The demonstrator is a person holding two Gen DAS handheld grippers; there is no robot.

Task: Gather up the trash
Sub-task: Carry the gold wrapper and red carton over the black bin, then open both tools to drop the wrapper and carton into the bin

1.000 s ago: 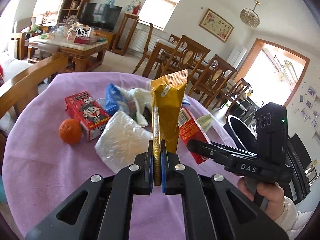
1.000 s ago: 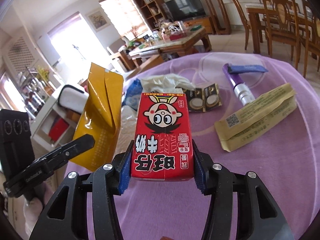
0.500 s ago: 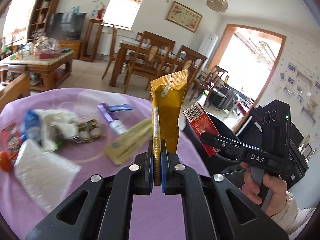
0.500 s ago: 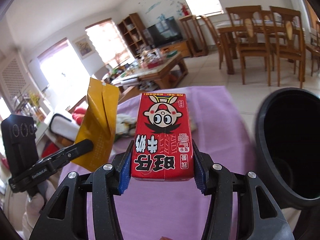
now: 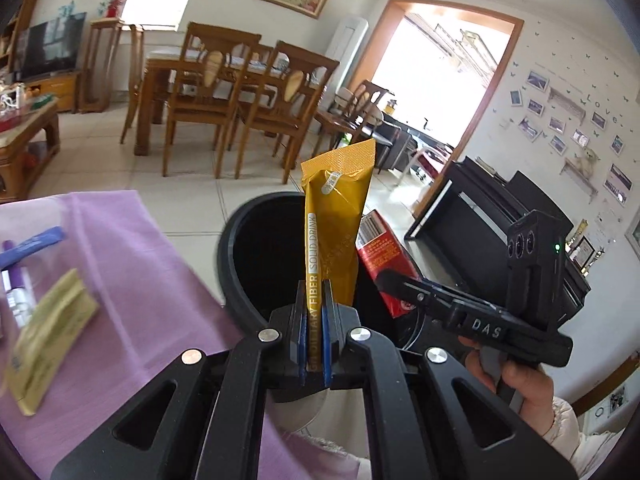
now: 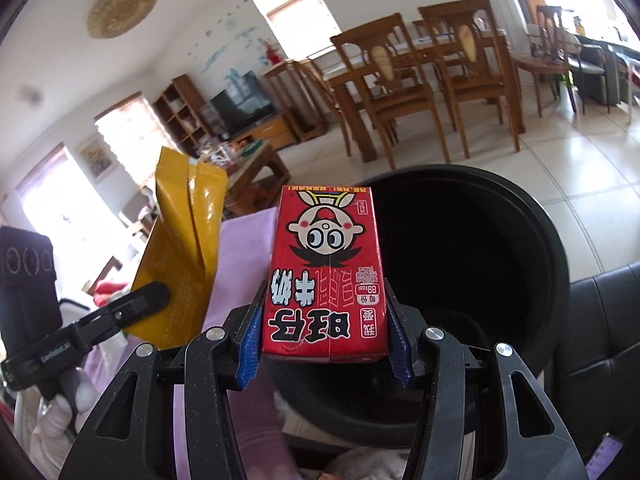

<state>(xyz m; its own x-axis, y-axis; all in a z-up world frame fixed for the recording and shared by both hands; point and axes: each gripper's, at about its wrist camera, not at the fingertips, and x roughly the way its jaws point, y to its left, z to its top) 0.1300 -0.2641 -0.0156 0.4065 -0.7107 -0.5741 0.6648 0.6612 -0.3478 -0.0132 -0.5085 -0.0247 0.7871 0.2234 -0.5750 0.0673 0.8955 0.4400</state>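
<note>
1. Tablecloth, purple, fills the far left of the left wrist view. A tan packet lies flat on it, a bit blurry, with a purple tube just beside it.
2. Next along is the black trash bin, mouth open, sitting right at the table's edge. Looks dark inside, can't tell what's in there.
3. The left gripper has its fingers pinched tight on the bottom of a gold drink sachet, which stands upright in front of the bin opening.
4. Right of that, the right gripper has its blue pads clamped on both sides of a red milk carton. The carton is upside down, cartoon face at the top, and from the right wrist view it sits over the near rim of the bin.
5. Far right of the left view, a hand in a pale sleeve holds that gripper's handle, with a black piano behind it.
</note>
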